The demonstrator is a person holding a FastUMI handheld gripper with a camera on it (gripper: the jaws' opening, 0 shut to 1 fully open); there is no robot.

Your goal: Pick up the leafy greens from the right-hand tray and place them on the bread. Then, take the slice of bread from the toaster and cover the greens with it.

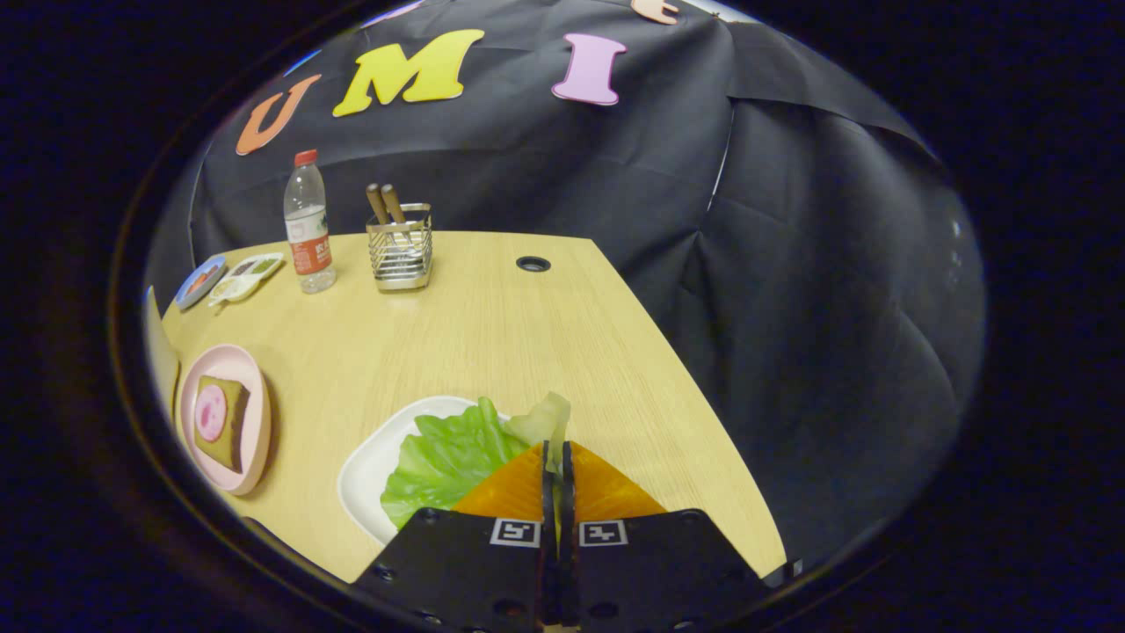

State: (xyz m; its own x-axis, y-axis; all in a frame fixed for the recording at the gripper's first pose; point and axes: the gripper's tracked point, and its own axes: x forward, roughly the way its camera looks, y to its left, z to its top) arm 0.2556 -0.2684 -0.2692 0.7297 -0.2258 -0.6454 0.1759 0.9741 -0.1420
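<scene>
Pinching the leafy greens (pale stem end), gripper fingers clamped over the white tray.

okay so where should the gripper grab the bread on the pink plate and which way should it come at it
Grip the bread across its two long crusts, coming from above. It lies flat on the pink plate with a pink round slice on top, so pinch near one end, off that slice; its low profile probably rules out a side approach. The gripper is closed on the leafy greens, over the white tray.

Gripper fingers pressed together (pinching a leaf edge).
</scene>
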